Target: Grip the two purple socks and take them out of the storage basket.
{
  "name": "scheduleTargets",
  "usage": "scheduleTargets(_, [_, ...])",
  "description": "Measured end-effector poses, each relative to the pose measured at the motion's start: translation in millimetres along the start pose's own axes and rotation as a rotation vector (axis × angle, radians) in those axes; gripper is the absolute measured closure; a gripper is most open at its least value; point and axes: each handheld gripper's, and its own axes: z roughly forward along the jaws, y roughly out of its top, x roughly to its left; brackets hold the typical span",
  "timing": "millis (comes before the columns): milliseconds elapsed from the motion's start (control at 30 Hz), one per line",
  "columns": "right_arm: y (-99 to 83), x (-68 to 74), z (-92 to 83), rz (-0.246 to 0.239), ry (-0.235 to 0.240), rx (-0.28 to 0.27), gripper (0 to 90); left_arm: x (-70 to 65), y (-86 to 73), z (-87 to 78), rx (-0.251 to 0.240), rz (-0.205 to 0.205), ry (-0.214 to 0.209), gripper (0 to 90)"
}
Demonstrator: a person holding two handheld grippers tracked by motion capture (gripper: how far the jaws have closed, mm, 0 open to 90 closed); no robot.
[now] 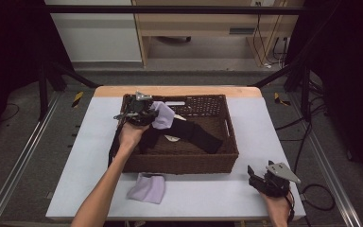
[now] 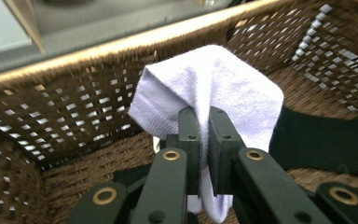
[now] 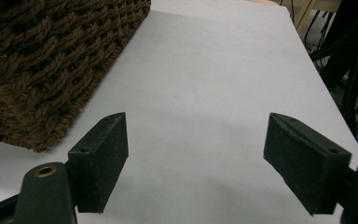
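Inside basket (image 2: 51, 116), left gripper (image 2: 204, 140) pinches lavender sock (image 2: 214, 84).

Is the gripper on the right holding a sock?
No, the right gripper has its jaws wide apart over the bare white table, with nothing between them.

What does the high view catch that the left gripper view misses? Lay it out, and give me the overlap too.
High view: a second lilac sock lying on the white table in front of the basket, and the right tongs near the table's front right corner. Left gripper view: the left tongs with jaws shut on the lilac sock, close up. Both: the brown wicker basket, that held sock, and the black sock lying inside.
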Motion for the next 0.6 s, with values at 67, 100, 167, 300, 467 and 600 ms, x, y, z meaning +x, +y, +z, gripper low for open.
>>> scheduleTargets(67, [0.0, 0.1, -0.1, 0.0, -0.001, -0.001, 21.9, -0.9, -0.5, -5.4, -0.012, 0.002, -0.008, 84.1])
scheduleTargets(100, [0.0, 0.1, -0.1, 0.0, -0.001, -0.001, 21.9, -2.1, -1.4, -10.4, -0.028, 0.001, -0.013, 84.1])
scheduleTargets(167, [0.0, 0.3, -0.1, 0.0, -0.001, 0.001, 21.9, -5.1, -3.6, -19.7, -0.053, 0.014, -0.013, 84.0])
scheduleTargets(300, [0.0, 0.3, 0.0, 0.0, -0.003, 0.0, 21.9, -10.7, -9.4, -42.9, -0.109, 0.023, -0.041, 84.0])
scheduleTargets(467, [0.0, 0.1, 0.2, -0.005, -0.003, 0.002, 22.0, -15.8, -14.4, -66.2, -0.155, 0.031, -0.069, 84.0])
scheduleTargets(600, [-0.1, 0.3, 0.2, -0.005, -0.003, 0.001, 22.0, -19.4, -17.6, -79.0, -0.184, 0.035, -0.083, 84.0])
